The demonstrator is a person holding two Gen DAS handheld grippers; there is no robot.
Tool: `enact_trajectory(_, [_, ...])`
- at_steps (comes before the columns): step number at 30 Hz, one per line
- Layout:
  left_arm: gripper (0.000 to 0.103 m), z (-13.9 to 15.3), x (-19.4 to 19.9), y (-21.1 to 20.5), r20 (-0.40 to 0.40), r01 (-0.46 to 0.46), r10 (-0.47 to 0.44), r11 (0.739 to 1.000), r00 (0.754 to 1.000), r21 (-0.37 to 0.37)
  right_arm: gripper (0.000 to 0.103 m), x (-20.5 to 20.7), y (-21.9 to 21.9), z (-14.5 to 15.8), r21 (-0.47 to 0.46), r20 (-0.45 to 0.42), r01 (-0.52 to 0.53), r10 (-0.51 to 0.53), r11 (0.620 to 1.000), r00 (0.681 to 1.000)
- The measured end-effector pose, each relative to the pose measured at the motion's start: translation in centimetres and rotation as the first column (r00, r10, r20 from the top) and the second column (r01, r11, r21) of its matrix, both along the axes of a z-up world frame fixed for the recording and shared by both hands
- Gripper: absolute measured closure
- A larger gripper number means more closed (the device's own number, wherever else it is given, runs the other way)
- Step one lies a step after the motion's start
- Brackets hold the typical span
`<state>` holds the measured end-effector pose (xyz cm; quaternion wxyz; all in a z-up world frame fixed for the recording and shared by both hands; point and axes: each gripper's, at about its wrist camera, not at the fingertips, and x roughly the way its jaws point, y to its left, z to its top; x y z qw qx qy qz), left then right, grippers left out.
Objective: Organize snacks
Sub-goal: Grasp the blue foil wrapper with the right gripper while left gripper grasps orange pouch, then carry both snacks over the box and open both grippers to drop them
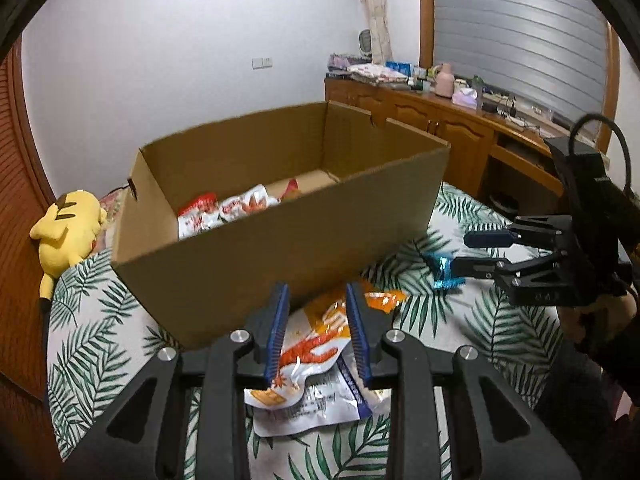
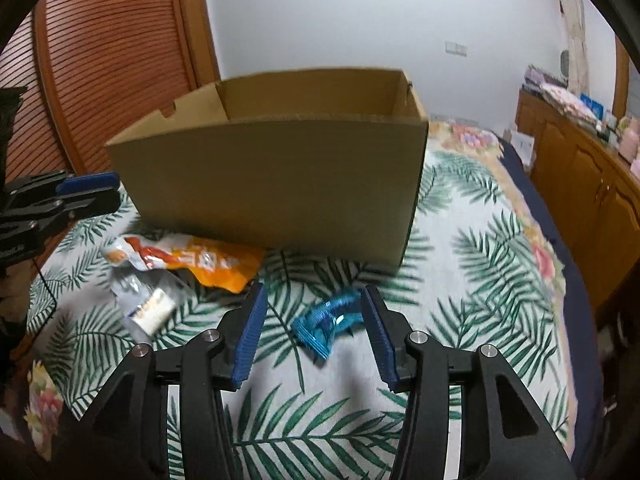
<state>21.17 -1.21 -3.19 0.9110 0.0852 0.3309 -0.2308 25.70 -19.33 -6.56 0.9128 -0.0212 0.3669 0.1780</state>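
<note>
An open cardboard box [image 1: 304,240] [image 2: 280,184] stands on the bed with red and white snack packets [image 1: 224,210] inside. An orange snack bag [image 1: 320,344] [image 2: 200,260] lies in front of it, over a clear packet [image 1: 316,404] [image 2: 144,304]. My left gripper [image 1: 318,328] is open, its fingers either side of the orange bag. A small blue packet [image 2: 328,320] [image 1: 442,270] lies on the bedspread. My right gripper [image 2: 312,328] [image 1: 460,250] is open around the blue packet, whose right end touches the right finger.
The bed has a palm-leaf bedspread [image 2: 460,260]. A yellow plush toy [image 1: 70,228] lies left of the box. A wooden sideboard [image 1: 440,120] with clutter stands at the right. A slatted wooden door [image 2: 100,60] is at the left.
</note>
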Motion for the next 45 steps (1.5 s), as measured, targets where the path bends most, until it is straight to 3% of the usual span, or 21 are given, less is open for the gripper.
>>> enact_trajectory(10, [0.073, -2.1, 0.7, -1.6, -0.064, 0.082, -0.079, 0.995, 0.995, 0.057, 0.053, 2.0, -0.8, -2.2, 0.058, -0.117, 0.023, -0.016, 0.998, 0.993])
enact_trajectory(22, [0.070, -4.8, 2.5, -3.8, -0.166, 0.174, -0.146, 0.970, 0.975, 0.170, 0.048, 2.7, -0.2, -2.4, 0.057, -0.134, 0.026, -0.018, 0.998, 0.991])
enact_trajectory(33, [0.069, -4.9, 3.3, -4.3, -0.148, 0.173, -0.145, 0.963, 0.978, 0.205, 0.047, 3.1, 1.0, -2.6, 0.017, -0.114, 0.024, -0.022, 1.000, 0.993])
enact_trajectory(39, [0.084, -4.9, 3.2, -4.1, -0.127, 0.161, -0.136, 0.964, 0.982, 0.211, 0.046, 2.9, 1.6, -2.7, -0.001, -0.111, 0.024, -0.024, 1.000, 0.994])
enact_trajectory(40, [0.093, -4.8, 3.2, -4.0, -0.123, 0.162, -0.138, 0.964, 0.983, 0.209, 0.046, 2.8, 1.7, -2.8, -0.008, -0.109, 0.023, -0.024, 1.000, 0.994])
enact_trajectory(45, [0.098, -4.3, 2.8, -3.8, -0.117, 0.160, -0.139, 0.969, 0.983, 0.191, 0.046, 3.0, 2.5, -2.8, -0.015, -0.109, 0.025, -0.026, 1.000, 0.994])
